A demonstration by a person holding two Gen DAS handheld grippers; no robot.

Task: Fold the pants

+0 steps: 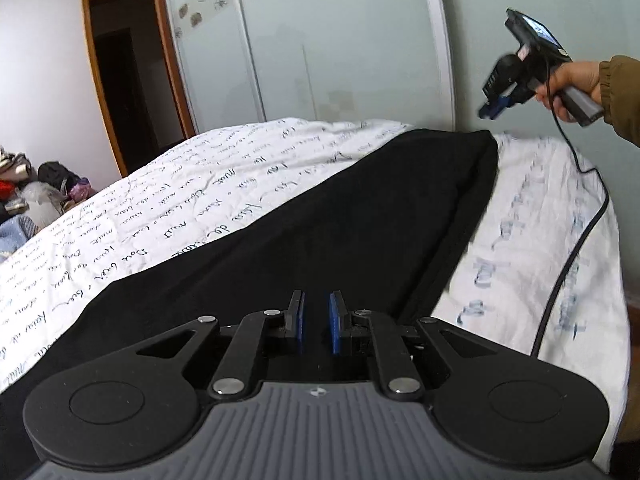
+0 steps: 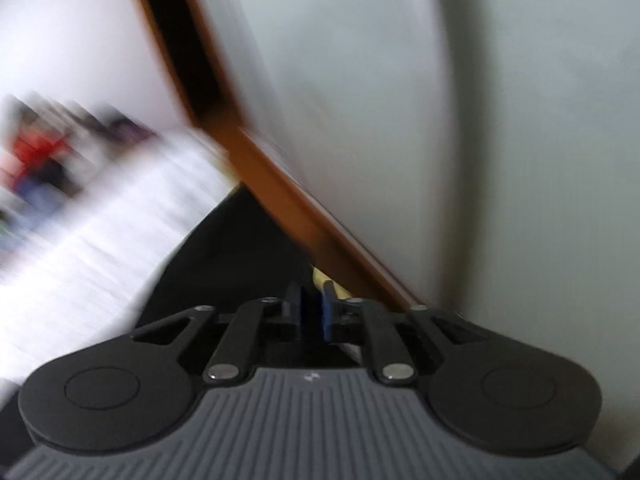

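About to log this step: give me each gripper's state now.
Left gripper: nearly shut over the black pants; a grip cannot be told.
Right gripper: narrow gap, nothing held, raised above the bed.

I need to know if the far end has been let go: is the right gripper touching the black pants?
Apart. The left wrist view shows the right gripper raised in the air above the pants, with the wardrobe door visible between them.

- Right wrist view is motion-smeared: bedsheet point(image 2: 80, 264) and clutter point(image 2: 36, 160) unreadable.
- Pants point(image 1: 320, 216) run under the left gripper point(image 1: 317, 322), near end hidden.
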